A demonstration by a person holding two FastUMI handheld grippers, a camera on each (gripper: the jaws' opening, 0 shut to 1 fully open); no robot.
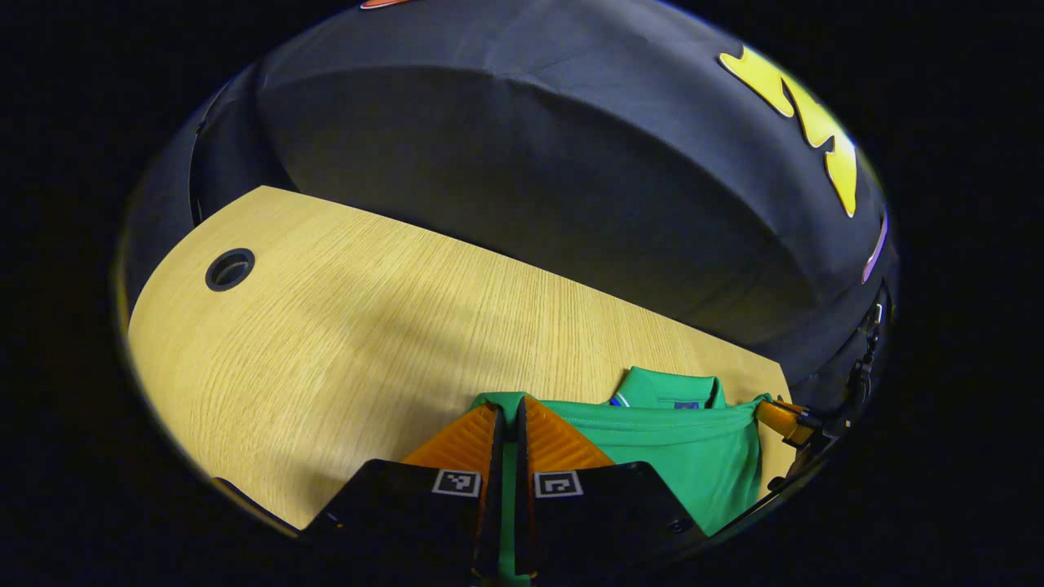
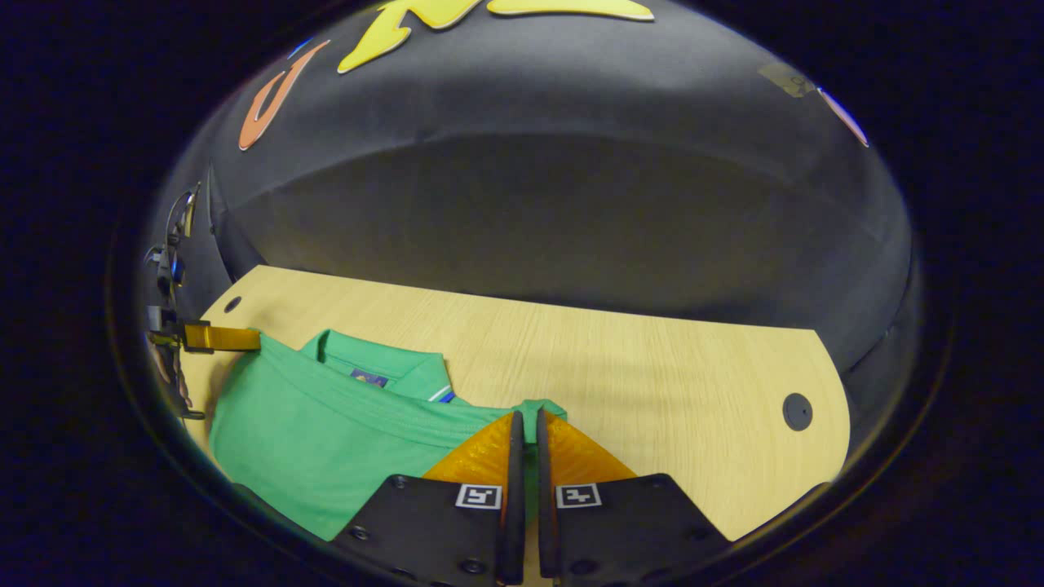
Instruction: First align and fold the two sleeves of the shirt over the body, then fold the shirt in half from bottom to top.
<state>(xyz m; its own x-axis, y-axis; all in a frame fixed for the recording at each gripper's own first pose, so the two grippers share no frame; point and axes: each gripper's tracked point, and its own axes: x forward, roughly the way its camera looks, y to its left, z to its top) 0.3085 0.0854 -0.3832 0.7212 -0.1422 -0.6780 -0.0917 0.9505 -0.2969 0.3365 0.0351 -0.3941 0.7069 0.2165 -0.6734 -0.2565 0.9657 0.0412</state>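
Currently we've got both grippers pinching the shirt (image 1: 693, 456): left gripper (image 1: 510, 420) has its fingers pressed together on a green fabric edge, and right gripper (image 2: 526, 424) is likewise clamped on the opposite corner of the same edge. Shirt lies on the wooden table (image 1: 326, 342), collar (image 2: 383, 367) toward the table's far edge, near the booth wall. Looks like we're on the bottom-to-top fold, held hem carried up close to the collar. To do it well, we keep both pinches level and the hem taut between them, lay it square to the shoulder line, then release together. Left gripper view shows the table's left cable hole (image 1: 229, 269) and the other gripper at the shirt's far corner; right gripper view shows the right cable hole (image 2: 797, 412) and more of the shirt's flat body
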